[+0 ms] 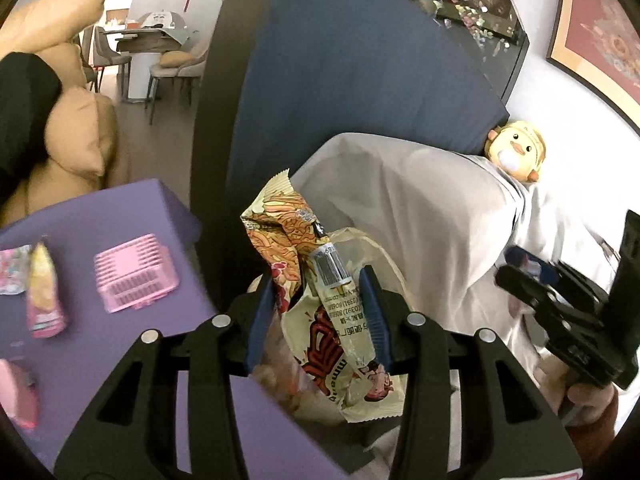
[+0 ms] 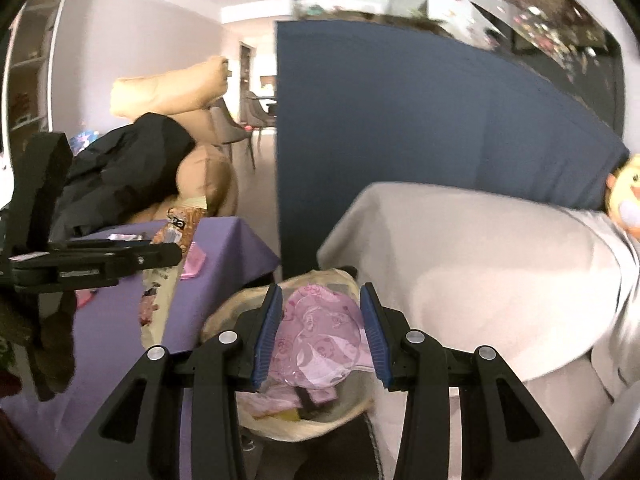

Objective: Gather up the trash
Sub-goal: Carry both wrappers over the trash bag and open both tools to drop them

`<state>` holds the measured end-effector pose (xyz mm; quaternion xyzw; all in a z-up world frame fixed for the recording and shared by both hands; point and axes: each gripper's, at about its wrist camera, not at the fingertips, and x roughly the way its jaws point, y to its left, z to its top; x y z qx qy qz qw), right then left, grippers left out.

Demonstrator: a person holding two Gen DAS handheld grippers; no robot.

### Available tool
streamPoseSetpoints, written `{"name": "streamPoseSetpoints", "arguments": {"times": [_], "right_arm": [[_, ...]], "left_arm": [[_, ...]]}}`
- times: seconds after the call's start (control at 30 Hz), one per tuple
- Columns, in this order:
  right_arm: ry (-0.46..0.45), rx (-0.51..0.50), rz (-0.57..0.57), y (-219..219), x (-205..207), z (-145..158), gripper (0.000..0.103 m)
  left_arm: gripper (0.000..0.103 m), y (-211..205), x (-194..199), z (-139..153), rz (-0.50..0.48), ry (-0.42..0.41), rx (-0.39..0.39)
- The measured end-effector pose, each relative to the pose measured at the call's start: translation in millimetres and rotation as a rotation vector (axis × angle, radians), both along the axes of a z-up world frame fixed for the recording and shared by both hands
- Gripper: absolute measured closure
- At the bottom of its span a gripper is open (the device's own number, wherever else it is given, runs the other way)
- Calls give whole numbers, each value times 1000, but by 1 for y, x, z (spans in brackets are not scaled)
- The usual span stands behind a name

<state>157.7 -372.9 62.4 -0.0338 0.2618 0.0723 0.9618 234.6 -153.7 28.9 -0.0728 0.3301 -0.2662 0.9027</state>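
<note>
My left gripper (image 1: 318,304) is shut on a cream and orange noodle wrapper (image 1: 316,308) and holds it above the trash bin beside the purple table (image 1: 120,216). My right gripper (image 2: 320,328) is open over the trash bin (image 2: 224,320), which is lined with a cream bag and holds a pink printed wrapper (image 2: 320,336) and other scraps. The left gripper (image 2: 100,260) with its wrapper also shows at the left of the right wrist view. More wrappers (image 1: 40,292) lie on the purple table.
A pink ribbed basket (image 1: 134,276) sits on the purple table. A grey-covered seat (image 1: 420,208) with a yellow duck plush (image 1: 516,152) stands right of the bin. A blue panel (image 1: 340,80) rises behind. Tan cushions (image 1: 72,136) and a black garment (image 2: 128,160) lie at the left.
</note>
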Motion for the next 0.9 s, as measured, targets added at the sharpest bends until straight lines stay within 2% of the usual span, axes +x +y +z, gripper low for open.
{"name": "streamPoseSetpoints", "arguments": {"times": [0.17, 0.3, 0.47, 0.5, 0.57, 0.77, 0.9], "right_arm": [[24, 23, -44, -17, 4, -10, 65], [32, 30, -68, -27, 5, -14, 65], [44, 38, -89, -35, 7, -19, 65], [53, 41, -90, -36, 9, -21, 65], [60, 50, -92, -37, 10, -23, 65], [55, 92, -83, -35, 12, -25, 64], [43, 129, -32, -25, 11, -22, 64]], "left_arm": [[63, -39, 22, -27, -43, -7, 38], [63, -70, 34, -53, -93, 65, 85], [61, -85, 46, -83, -97, 183, 125], [59, -85, 49, -84, -100, 199, 116], [47, -83, 53, -83, -105, 213, 94], [44, -61, 50, -78, -109, 245, 50], [41, -22, 37, -63, -66, 222, 15]]}}
